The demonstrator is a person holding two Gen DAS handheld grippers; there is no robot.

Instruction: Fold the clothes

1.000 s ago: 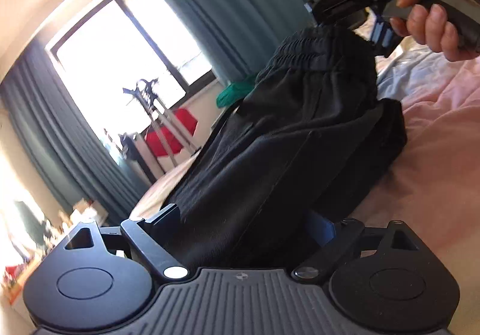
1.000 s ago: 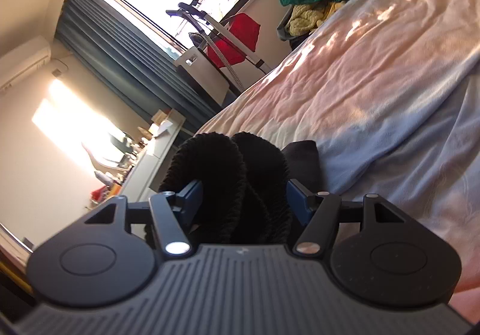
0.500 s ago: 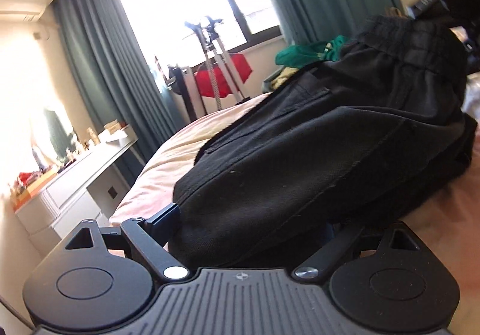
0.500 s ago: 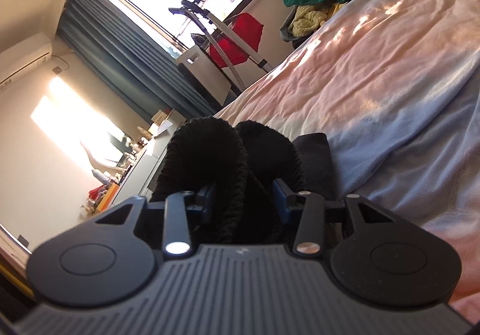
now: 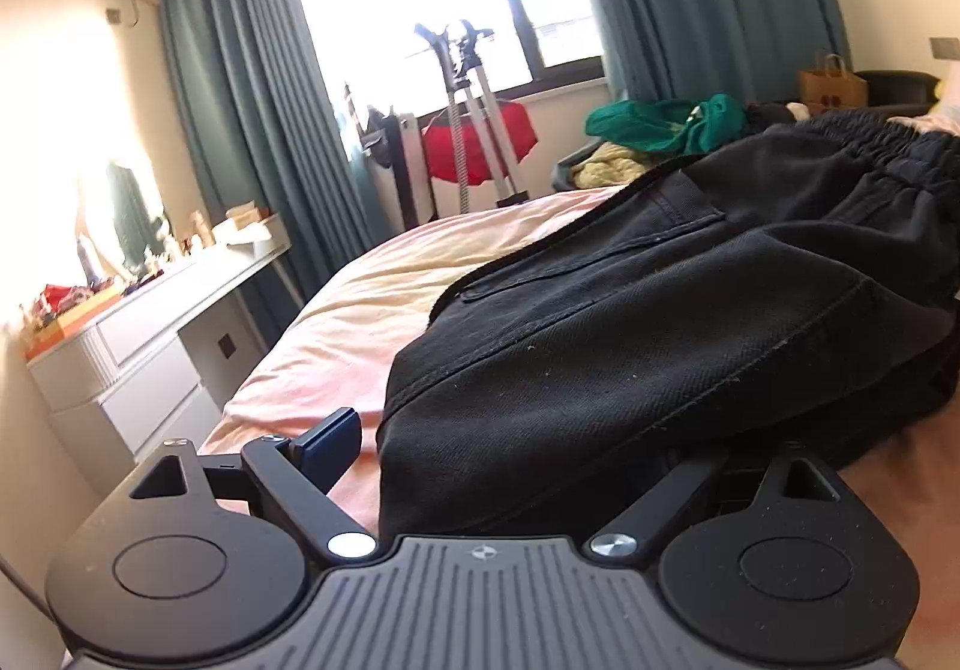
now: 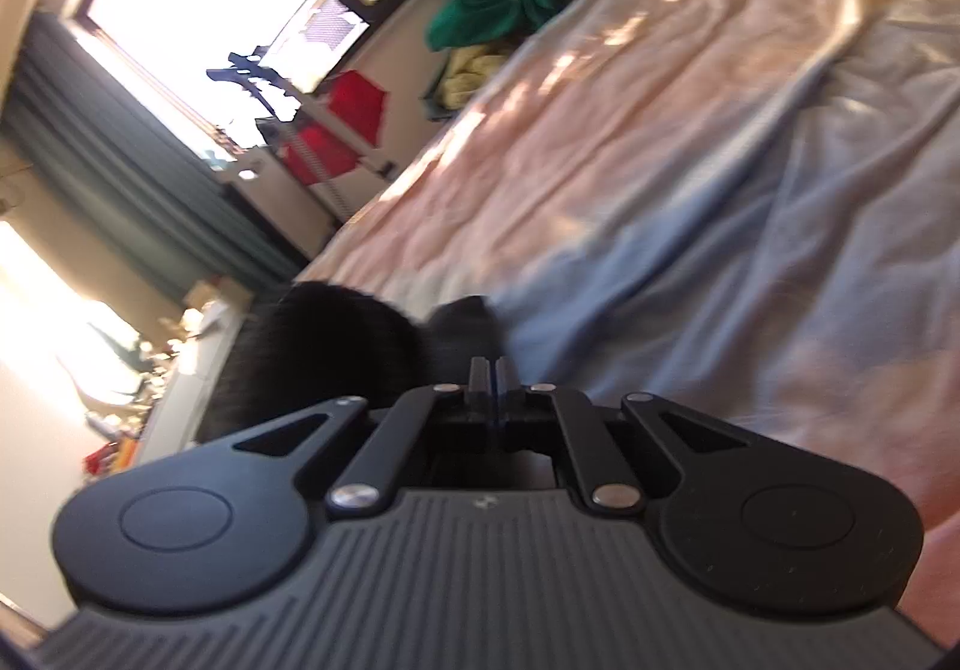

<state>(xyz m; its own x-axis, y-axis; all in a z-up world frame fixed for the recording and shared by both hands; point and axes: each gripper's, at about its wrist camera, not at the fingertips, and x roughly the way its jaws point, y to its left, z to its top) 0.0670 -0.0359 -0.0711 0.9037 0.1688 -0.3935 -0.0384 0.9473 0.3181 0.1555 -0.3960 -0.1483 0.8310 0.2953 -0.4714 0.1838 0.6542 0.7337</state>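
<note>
Left claw (image 5: 510,466) sits low at the edge of the bed (image 5: 384,304), its fingers spread wide. One blue-padded finger (image 5: 330,445) stands bare over the pink sheet, apart from the cloth; the other is buried under the near edge of the black trousers (image 5: 690,322), so that side's contact cannot be told. The trousers lie folded in a thick heap on the bed, pocket seam facing up, with the gathered elastic waistband (image 5: 888,153) at the far right.

The right claw (image 6: 495,373) has its two fingers pressed together with only a thin line between them and nothing visible caught there. Just beyond its tips, a rounded black hump of the trousers (image 6: 336,352) rests on the bed, where the pink sheet meets a pale blue cover (image 6: 810,250). This view is blurred.

Behind the bed stand teal curtains (image 5: 228,129), a bright window, a stand draped with a red cloth (image 5: 480,141), a green and yellow clothes pile (image 5: 660,129), and a cluttered white dresser (image 5: 138,328).
</note>
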